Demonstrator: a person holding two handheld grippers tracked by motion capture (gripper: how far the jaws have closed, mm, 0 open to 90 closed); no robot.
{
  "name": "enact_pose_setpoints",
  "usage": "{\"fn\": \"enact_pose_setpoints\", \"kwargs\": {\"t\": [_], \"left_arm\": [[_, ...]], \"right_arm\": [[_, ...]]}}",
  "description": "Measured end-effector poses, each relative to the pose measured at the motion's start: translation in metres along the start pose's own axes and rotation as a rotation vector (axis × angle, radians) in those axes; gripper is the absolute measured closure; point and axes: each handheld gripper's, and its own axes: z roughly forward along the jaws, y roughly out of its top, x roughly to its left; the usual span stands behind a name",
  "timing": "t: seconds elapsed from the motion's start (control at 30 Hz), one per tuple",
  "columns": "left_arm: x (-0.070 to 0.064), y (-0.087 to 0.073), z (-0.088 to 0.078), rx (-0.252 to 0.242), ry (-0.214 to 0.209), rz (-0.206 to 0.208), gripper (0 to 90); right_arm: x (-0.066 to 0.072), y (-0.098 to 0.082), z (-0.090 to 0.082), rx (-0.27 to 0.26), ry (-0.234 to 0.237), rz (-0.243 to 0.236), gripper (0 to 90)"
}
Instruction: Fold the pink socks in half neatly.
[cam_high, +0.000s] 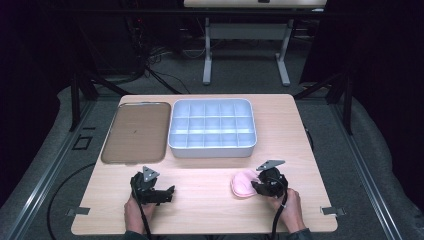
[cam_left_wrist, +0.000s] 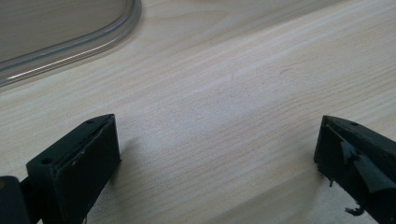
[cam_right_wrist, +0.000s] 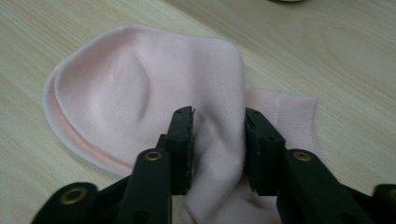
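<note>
A pale pink sock (cam_high: 242, 183) lies folded on the wooden table (cam_high: 210, 200) at the front right. My right gripper (cam_high: 257, 187) reaches into it from the right. In the right gripper view, the two black jaws pinch a raised fold of the sock (cam_right_wrist: 140, 88) between the pads, so my right gripper (cam_right_wrist: 217, 122) is shut on the fabric. At the front left, my left gripper (cam_high: 169, 193) rests low over the table and points right. Its jaws stand wide apart in the left gripper view, and my left gripper (cam_left_wrist: 218, 120) has only bare wood between them.
A white box (cam_high: 212, 150) divided into several compartments stands at the back centre. To its left lies a flat brown tray (cam_high: 135, 132), whose clear rim (cam_left_wrist: 70, 44) is near the left gripper. A hand holds each gripper at the front edge.
</note>
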Motion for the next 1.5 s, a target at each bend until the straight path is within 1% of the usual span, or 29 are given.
{"fn": "enact_pose_setpoints", "kwargs": {"t": [0.03, 0.1, 0.13, 0.23, 0.27, 0.3, 0.4, 0.57, 0.6, 0.63, 0.67, 0.7, 0.83, 0.87, 0.93, 0.97, 1.03, 1.07, 1.17, 1.2, 1.23, 1.37, 1.43, 1.47, 1.5], "left_arm": [[0.000, 0.000, 0.000, 0.000, 0.000, 0.000, 0.0], [0.000, 0.000, 0.000, 0.000, 0.000, 0.000, 0.0], [0.000, 0.000, 0.000, 0.000, 0.000, 0.000, 0.0], [0.000, 0.000, 0.000, 0.000, 0.000, 0.000, 0.0], [0.000, 0.000, 0.000, 0.000, 0.000, 0.000, 0.0], [0.000, 0.000, 0.000, 0.000, 0.000, 0.000, 0.0], [0.000, 0.000, 0.000, 0.000, 0.000, 0.000, 0.0], [0.000, 0.000, 0.000, 0.000, 0.000, 0.000, 0.0], [0.000, 0.000, 0.000, 0.000, 0.000, 0.000, 0.0], [0.000, 0.000, 0.000, 0.000, 0.000, 0.000, 0.0], [0.000, 0.000, 0.000, 0.000, 0.000, 0.000, 0.0], [0.000, 0.000, 0.000, 0.000, 0.000, 0.000, 0.0], [0.000, 0.000, 0.000, 0.000, 0.000, 0.000, 0.0], [0.000, 0.000, 0.000, 0.000, 0.000, 0.000, 0.0], [0.000, 0.000, 0.000, 0.000, 0.000, 0.000, 0.0], [0.000, 0.000, 0.000, 0.000, 0.000, -0.001, 0.0], [0.000, 0.000, 0.000, 0.000, 0.000, 0.000, 0.0], [0.000, 0.000, 0.000, 0.000, 0.000, -0.001, 0.0], [0.000, 0.000, 0.000, 0.000, 0.000, -0.001, 0.0], [0.000, 0.000, 0.000, 0.000, 0.000, 0.000, 0.0], [0.000, 0.000, 0.000, 0.000, 0.000, 0.000, 0.0], [0.000, 0.000, 0.000, 0.000, 0.000, 0.000, 0.0], [0.000, 0.000, 0.000, 0.000, 0.000, 0.000, 0.0], [0.000, 0.000, 0.000, 0.000, 0.000, 0.000, 0.0], [0.000, 0.000, 0.000, 0.000, 0.000, 0.000, 0.0]], "right_arm": [[0.000, 0.000, 0.000, -0.007, -0.002, 0.003, 72.3], [0.000, -0.001, 0.000, -0.015, -0.012, 0.006, 76.6], [-0.001, -0.002, 0.000, -0.017, -0.011, 0.006, 77.8], [0.000, -0.007, 0.000, -0.057, -0.014, 0.025, 80.1], [0.000, -0.008, -0.001, -0.062, -0.020, 0.029, 80.2], [-0.001, -0.009, -0.001, -0.071, -0.014, 0.036, 80.4], [-0.001, -0.009, -0.002, -0.073, -0.019, 0.046, 80.5], [-0.003, -0.005, -0.017, -0.113, -0.015, 0.056, 80.3], [-0.003, -0.005, -0.017, -0.113, -0.015, 0.056, 80.3], [-0.002, -0.003, -0.025, -0.129, -0.010, 0.056, 80.1], [-0.002, -0.003, -0.025, -0.129, -0.010, 0.056, 80.1], [-0.001, -0.001, -0.033, -0.142, -0.008, 0.053, 79.9], [0.004, 0.005, -0.045, -0.165, -0.017, 0.028, 79.7], [0.004, 0.005, -0.045, -0.165, -0.017, 0.028, 79.7], [0.011, 0.010, -0.052, -0.188, -0.017, 0.015, 79.5], [0.012, 0.011, -0.054, -0.183, -0.013, 0.002, 79.5], [0.016, 0.014, -0.057, -0.193, -0.011, -0.009, 79.4], [0.019, 0.016, -0.058, -0.201, -0.002, -0.015, 79.4], [0.025, 0.021, -0.061, -0.209, 0.006, -0.025, 79.3], [0.028, 0.022, -0.061, -0.223, 0.013, -0.026, 79.3], [0.029, 0.024, -0.062, -0.216, 0.015, -0.037, 79.3], [0.039, 0.031, -0.062, -0.220, 0.031, -0.048, 79.1], [0.042, 0.032, -0.062, -0.219, 0.035, -0.052, 79.1], [0.047, 0.036, -0.060, -0.225, 0.047, -0.059, 79.1], [0.047, 0.036, -0.060, -0.225, 0.047, -0.059, 79.1]]}}
